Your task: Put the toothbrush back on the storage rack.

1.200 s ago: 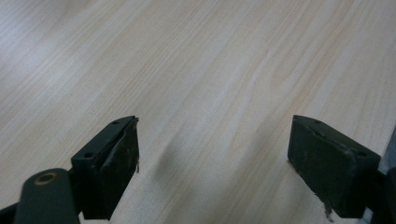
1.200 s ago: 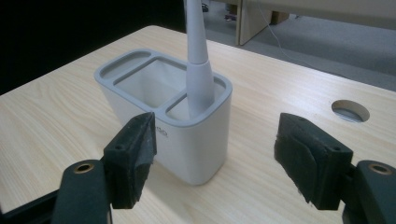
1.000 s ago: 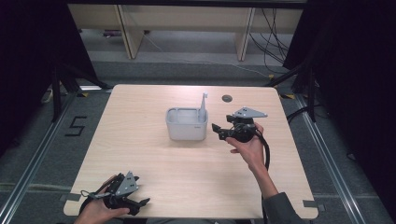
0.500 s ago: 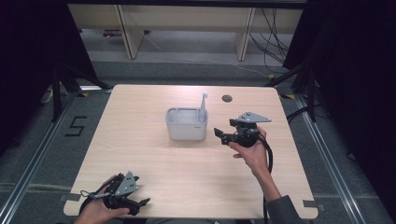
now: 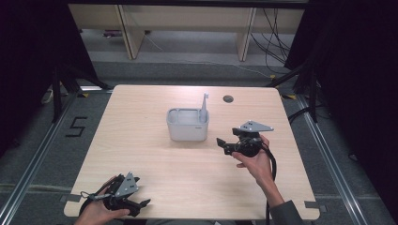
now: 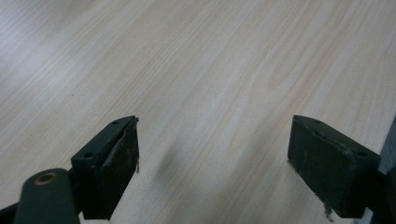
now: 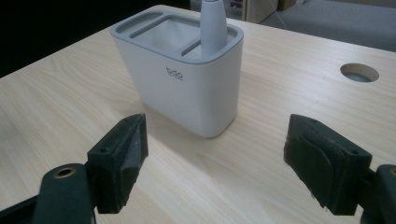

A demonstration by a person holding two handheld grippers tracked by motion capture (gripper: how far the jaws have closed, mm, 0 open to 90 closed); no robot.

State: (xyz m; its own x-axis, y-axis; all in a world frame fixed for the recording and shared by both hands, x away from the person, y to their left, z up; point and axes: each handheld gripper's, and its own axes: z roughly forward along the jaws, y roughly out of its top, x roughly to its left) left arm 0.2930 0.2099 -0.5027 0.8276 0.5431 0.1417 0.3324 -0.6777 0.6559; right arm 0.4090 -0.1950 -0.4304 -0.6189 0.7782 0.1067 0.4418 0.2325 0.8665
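- The right gripper (image 5: 224, 143) hovers just right of the holder (image 5: 187, 124), jaws released and just been widening, nothing between them.
- The holder stands mid-desk (image 5: 141, 112), a grey stick (image 5: 204, 104) upright in its right slot.
- The left gripper (image 5: 141, 205), jaws released, rests at the desk's near left corner.

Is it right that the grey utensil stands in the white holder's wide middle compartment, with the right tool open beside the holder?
Not quite. The grey utensil stands in a narrow slot at one end of the white holder, not in the wide middle compartment, as the right gripper view shows. The right tool is indeed open beside the holder.
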